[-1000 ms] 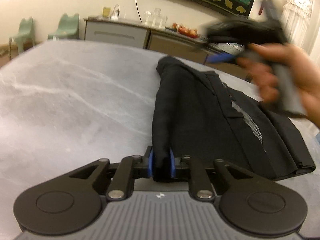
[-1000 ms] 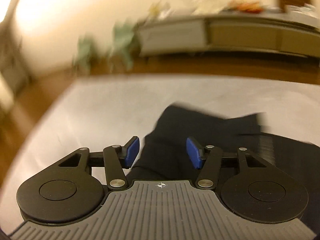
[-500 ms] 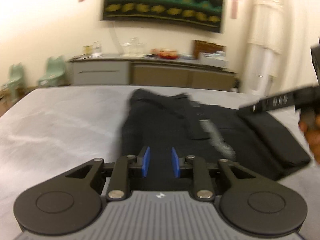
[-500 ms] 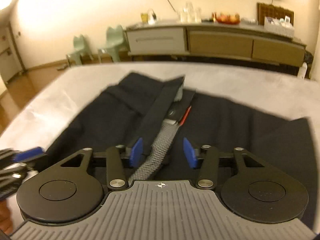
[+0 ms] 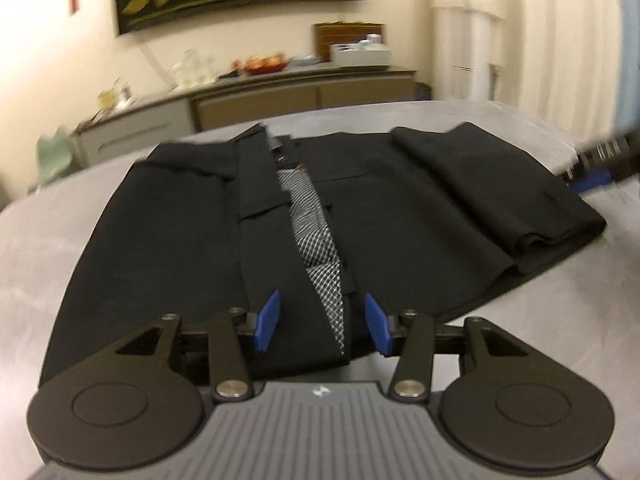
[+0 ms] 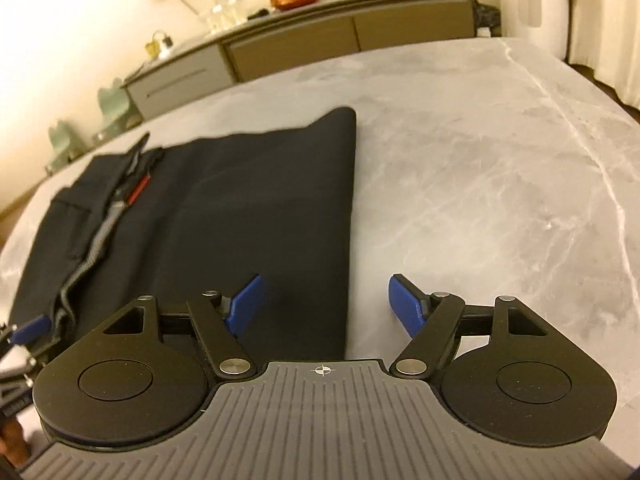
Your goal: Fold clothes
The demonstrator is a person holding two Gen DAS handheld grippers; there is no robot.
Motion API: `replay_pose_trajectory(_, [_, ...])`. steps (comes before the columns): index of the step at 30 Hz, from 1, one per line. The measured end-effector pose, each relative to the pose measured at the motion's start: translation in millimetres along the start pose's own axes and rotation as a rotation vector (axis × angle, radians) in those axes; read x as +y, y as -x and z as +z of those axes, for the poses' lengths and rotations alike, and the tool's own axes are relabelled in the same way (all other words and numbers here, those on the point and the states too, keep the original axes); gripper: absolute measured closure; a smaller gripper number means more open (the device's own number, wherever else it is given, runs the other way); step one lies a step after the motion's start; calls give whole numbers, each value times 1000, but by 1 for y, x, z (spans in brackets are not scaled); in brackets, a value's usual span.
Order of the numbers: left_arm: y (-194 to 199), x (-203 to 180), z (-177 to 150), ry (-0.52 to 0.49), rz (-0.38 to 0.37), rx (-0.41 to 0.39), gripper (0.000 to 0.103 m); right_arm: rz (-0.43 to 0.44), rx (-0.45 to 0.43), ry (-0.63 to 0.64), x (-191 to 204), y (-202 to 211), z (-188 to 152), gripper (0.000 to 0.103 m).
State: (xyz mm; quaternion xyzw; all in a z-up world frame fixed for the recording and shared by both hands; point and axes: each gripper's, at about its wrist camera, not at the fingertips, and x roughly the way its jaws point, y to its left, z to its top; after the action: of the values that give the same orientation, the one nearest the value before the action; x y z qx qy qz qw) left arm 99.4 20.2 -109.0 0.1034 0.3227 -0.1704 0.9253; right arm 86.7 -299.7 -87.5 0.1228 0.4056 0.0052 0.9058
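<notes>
Black trousers [image 5: 168,240] are laid flat on the grey marbled worktop [image 6: 500,168], with the waistband opened so that a grey patterned lining [image 5: 316,236] is exposed along the fly. In the left wrist view, one leg is seen folded over into a thick layered band [image 5: 500,196] on the right side of the garment. The left gripper [image 5: 323,326] is held just above the near waist edge; its blue pads [image 5: 269,320] are spread and opening, with the fabric strip beside the lining lying between them but not pinched. The right gripper [image 6: 324,306] is positioned over the straight outer edge of the folded leg [image 6: 280,200]; its jaws are wide and opening, one pad above cloth, the other above bare worktop, and nothing is gripped. A long sideboard [image 6: 320,36] is visible against the far wall.
</notes>
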Motion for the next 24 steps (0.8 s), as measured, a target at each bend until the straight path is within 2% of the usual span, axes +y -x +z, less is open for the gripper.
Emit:
replay_pose_trajectory(1, [0, -5, 1, -8, 23, 13, 56, 7, -5, 24, 2, -1, -4, 40])
replay_pose_trajectory(2, [0, -9, 4, -16, 32, 30, 58, 19, -4, 58, 6, -4, -6, 68])
replay_pose_trajectory(6, [10, -22, 20, -50, 9, 103, 59, 46, -3, 60, 5, 0, -2, 90])
replay_pose_trajectory(7, [18, -24, 30, -27, -12, 92, 61, 52, -12, 41, 3, -1, 2, 96])
replay_pose_trajectory(8, [26, -25, 40, -3, -33, 80, 61, 59, -21, 23, 1, -1, 7, 97])
replay_pose_trajectory(9, [32, -28, 52, 3, -45, 53, 60, 67, -30, 10, -2, 2, 9, 97])
replay_pose_trajectory(11, [41, -36, 75, -4, -60, -1, 45, 81, -43, -5, -7, 11, 9, 97])
replay_pose_trajectory(12, [41, -40, 85, -24, -51, -24, 43, 88, -37, -23, -11, 11, 7, 94])
replay_pose_trajectory(13, [37, -44, 94, -46, -36, -33, 40, 96, -24, -49, -15, 5, 8, 80])
replay_pose_trajectory(14, [29, -48, 101, -57, -29, -17, 40, 103, -12, -78, -18, -3, 9, 73])
replay_pose_trajectory(15, [20, -50, 104, -52, -35, 11, 40, 110, -6, -101, -22, -8, 8, 71])
replay_pose_trajectory(17, [2, -58, 108, -50, -59, 63, 40, 114, -4, -128, -28, -8, 7, 56])
replay_pose_trajectory(18, [-7, -62, 106, -60, -65, 82, 40, 111, -4, -136, -29, -8, 7, 54])
replay_pose_trajectory(20, [-17, -68, 97, -78, -20, 107, 40, 116, -16, -141, -29, -3, 8, 49])
replay_pose_trajectory(24, [-26, -52, 75, 15, -23, 150, 40, 126, -45, -126, -23, 8, 11, 38])
